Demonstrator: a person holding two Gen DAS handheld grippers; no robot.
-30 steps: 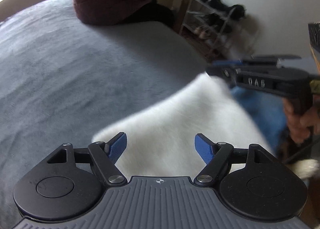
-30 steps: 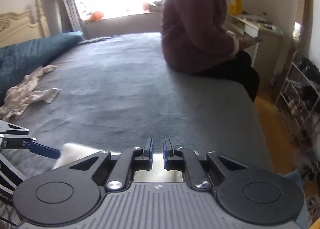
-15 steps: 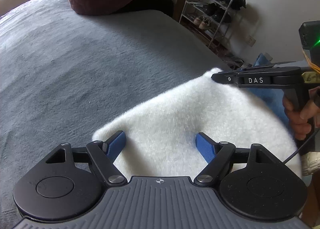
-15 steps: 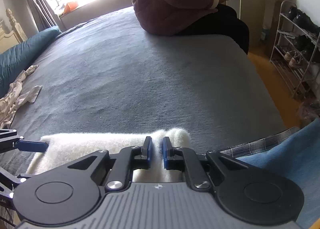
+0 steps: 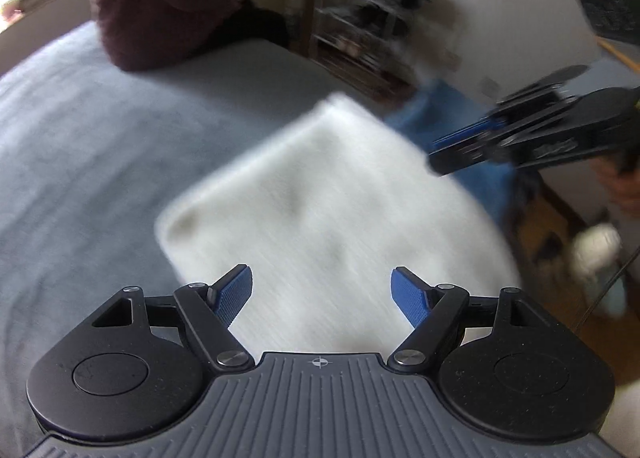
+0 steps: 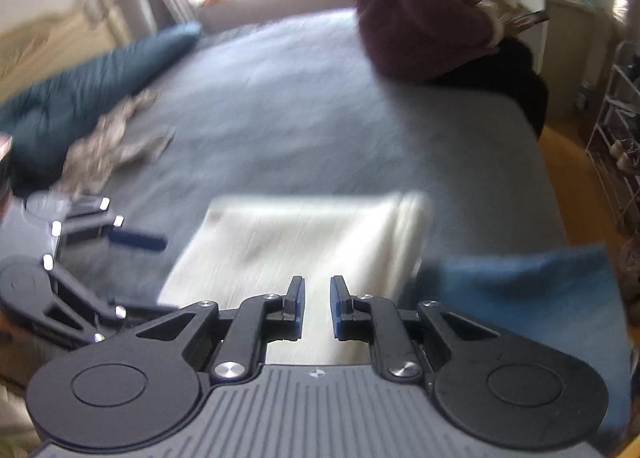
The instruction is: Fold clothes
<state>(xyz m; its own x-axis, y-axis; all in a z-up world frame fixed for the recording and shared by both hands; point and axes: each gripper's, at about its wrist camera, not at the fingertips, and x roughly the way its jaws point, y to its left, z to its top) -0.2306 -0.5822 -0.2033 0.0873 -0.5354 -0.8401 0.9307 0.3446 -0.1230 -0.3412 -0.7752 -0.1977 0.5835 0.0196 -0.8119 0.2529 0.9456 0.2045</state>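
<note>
Only right wrist shows crumpled cloth (image 6: 108, 145).

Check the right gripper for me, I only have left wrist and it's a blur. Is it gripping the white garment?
Observer: No. The right wrist view shows the right gripper with its jaws opening, a clear gap and no cloth pinched. The white garment lies on the bed beyond it.
Operator: Fold look done?
Observer: Its right-hand edge shows stacked layers, so it's folded over there.
Operator: More to fold?
Observer: A crumpled patterned cloth lies by the teal duvet at the bed's far left.
</note>
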